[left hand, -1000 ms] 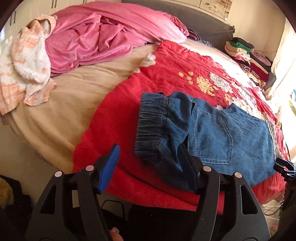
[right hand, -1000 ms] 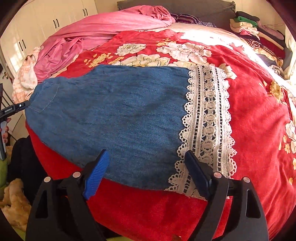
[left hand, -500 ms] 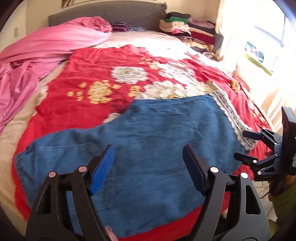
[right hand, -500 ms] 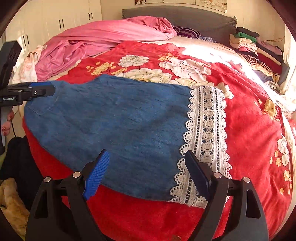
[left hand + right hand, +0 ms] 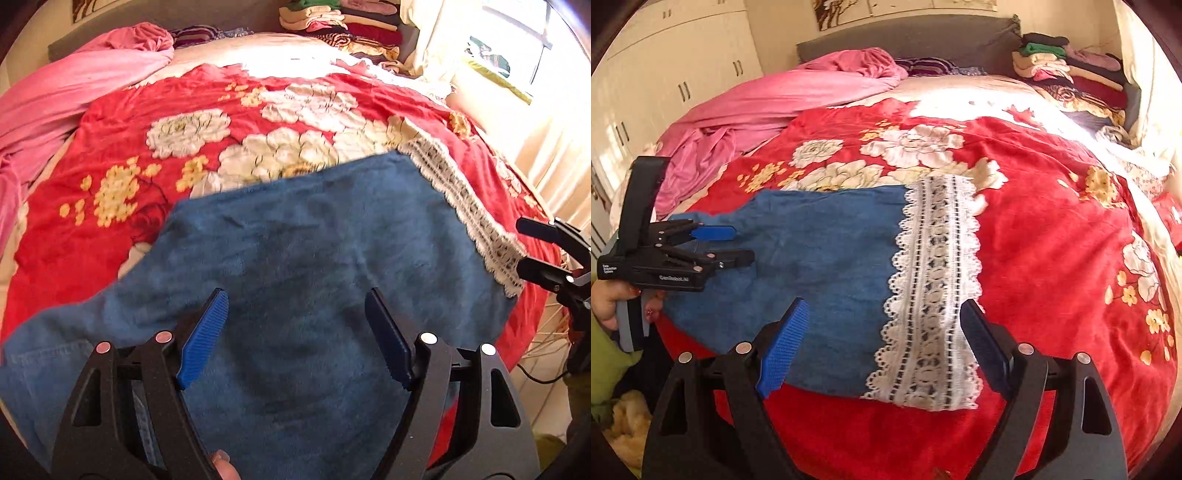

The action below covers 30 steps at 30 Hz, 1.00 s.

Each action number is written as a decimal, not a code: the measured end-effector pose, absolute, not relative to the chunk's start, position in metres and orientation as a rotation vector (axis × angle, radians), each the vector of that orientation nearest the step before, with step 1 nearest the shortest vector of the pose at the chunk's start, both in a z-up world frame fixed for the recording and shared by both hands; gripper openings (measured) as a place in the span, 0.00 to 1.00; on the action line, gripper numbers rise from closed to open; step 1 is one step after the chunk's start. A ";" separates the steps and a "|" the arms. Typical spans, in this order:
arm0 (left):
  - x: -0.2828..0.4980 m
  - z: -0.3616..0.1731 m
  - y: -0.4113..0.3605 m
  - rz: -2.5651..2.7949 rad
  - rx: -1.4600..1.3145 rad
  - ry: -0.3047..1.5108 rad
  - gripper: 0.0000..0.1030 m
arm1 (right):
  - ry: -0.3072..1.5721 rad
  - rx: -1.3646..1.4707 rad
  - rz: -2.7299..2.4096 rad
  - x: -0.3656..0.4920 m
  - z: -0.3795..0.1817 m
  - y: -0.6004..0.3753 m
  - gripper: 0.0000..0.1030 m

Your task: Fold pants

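Left wrist view: the left gripper is seen over the denim pants, jaws apart, nothing clamped between the blue pads. Per the readings the jaws have just been opening; the denim lies under the gap, not pinched (frame is motion-blurred, so contact w/ cloth cannot be told). The pants are spread flat on the red floral blanket, near the front edge of the bed. The lace hem is seen at the right end of the pants. The right gripper is seen just beyond that lace hem, at the frame's right edge. A pink sheet is bunched left of the blanket; a stack of folded clothes sits at the far end, behind the blanket. A fingertip is visible at the bottom, below the pants.

Right wrist view: the right gripper is held over the lace hem end of the pants, jaws wide apart, nothing gripped. The pants lie on the red floral blanket, lace end toward the blanket's centre. The left gripper is seen at the pants' opposite end, over the denim, jaws apart; it is held by a hand (only partly in frame). The pink sheet is left of the blanket, the folded clothes behind it.
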State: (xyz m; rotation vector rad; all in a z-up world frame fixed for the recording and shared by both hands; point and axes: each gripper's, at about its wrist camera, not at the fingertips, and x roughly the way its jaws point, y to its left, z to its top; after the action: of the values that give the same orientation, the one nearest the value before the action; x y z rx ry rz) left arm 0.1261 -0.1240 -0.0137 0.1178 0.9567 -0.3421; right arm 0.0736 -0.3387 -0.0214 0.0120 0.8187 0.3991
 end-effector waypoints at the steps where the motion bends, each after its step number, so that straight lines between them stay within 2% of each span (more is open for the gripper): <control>1: 0.133 -0.003 -0.129 -0.356 0.135 0.936 0.67 | 0.825 0.025 0.385 0.074 -0.021 -0.345 0.80; 7: 0.184 0.022 -0.178 -0.521 0.202 0.908 0.67 | 0.876 0.086 0.375 0.067 -0.034 -0.361 0.80; 15: 0.241 -0.006 -0.244 -0.683 0.216 0.986 0.67 | 0.942 0.215 0.393 0.069 -0.057 -0.376 0.80; 17: 0.250 -0.016 -0.253 -0.708 0.217 1.002 0.67 | 0.939 0.241 0.403 0.072 -0.060 -0.376 0.72; 18: 0.257 -0.023 -0.257 -0.715 0.208 1.021 0.67 | 0.940 0.256 0.407 0.073 -0.061 -0.376 0.60; 19: 0.261 -0.029 -0.258 -0.723 0.199 1.036 0.67 | 0.940 0.274 0.429 0.076 -0.062 -0.375 0.53; 26: 0.275 -0.051 -0.257 -0.804 0.118 1.087 0.66 | 0.941 0.343 0.474 0.093 -0.073 -0.374 0.50; 27: 0.274 -0.051 -0.257 -0.817 0.109 1.083 0.61 | 0.936 0.340 0.471 0.094 -0.073 -0.372 0.44; 28: 0.271 -0.049 -0.257 -0.837 0.097 1.083 0.48 | 0.927 0.346 0.481 0.096 -0.071 -0.371 0.35; 29: 0.267 -0.046 -0.258 -0.856 0.092 1.080 0.39 | 0.913 0.364 0.503 0.096 -0.070 -0.369 0.31; 30: 0.262 -0.044 -0.260 -0.858 0.114 1.074 0.37 | 0.904 0.384 0.530 0.096 -0.069 -0.368 0.29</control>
State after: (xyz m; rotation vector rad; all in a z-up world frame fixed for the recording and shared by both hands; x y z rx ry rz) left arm 0.2623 -0.2601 -0.0437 0.1143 1.0741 -0.8579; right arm 0.0965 -0.3684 -0.0686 0.3838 0.9041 0.5302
